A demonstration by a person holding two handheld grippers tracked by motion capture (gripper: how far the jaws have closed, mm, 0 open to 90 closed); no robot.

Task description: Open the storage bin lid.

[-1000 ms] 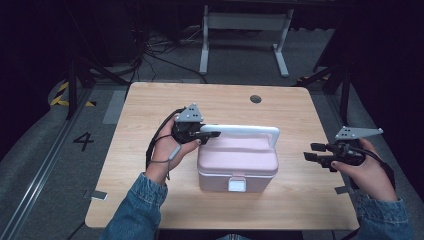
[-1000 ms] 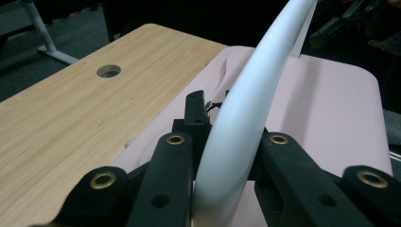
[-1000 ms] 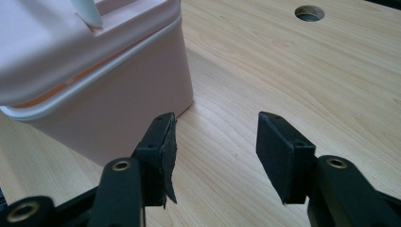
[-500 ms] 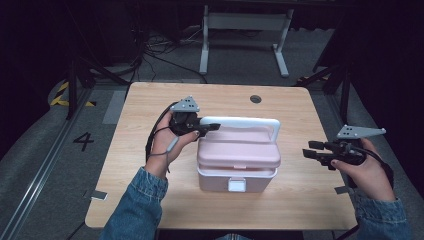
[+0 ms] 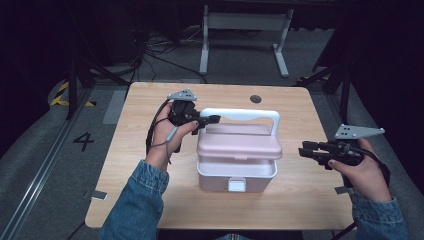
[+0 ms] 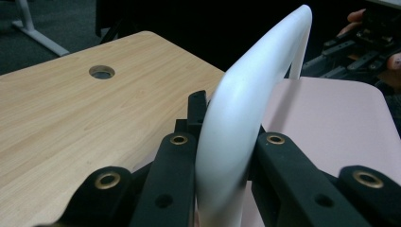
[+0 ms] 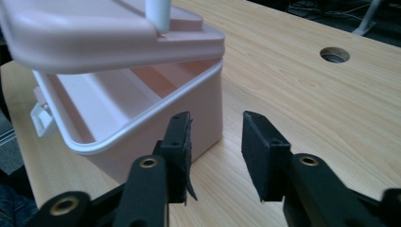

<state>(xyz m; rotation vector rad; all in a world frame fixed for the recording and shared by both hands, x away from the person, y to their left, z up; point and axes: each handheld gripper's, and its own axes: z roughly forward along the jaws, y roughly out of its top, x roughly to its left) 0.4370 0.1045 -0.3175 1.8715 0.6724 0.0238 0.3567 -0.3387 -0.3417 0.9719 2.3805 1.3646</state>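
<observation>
Two tongs at work: left gripper point(image 6: 222, 142) clenched on white handle point(image 5: 240, 114), lid point(image 5: 239, 144) lifted partway off pink box point(image 5: 235, 175) mid-table; right gripper point(image 7: 215, 142) released, empty, beside box's right wall. Risk: handle slips between jaws and lid drops, or the pull drags the unbraced box. Box interior mostly hidden under lid; contents unclear.

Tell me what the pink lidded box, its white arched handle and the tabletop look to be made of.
Pink lidded box: apparently moulded plastic, matte, with smooth rounded rims and thin, even walls.
White arched handle, clamped in the left gripper: likely plastic too, satin, showing a soft sheen.
Tabletop: light wood grain, possibly laminate; the very flat, uniform surface leaves that open.
</observation>
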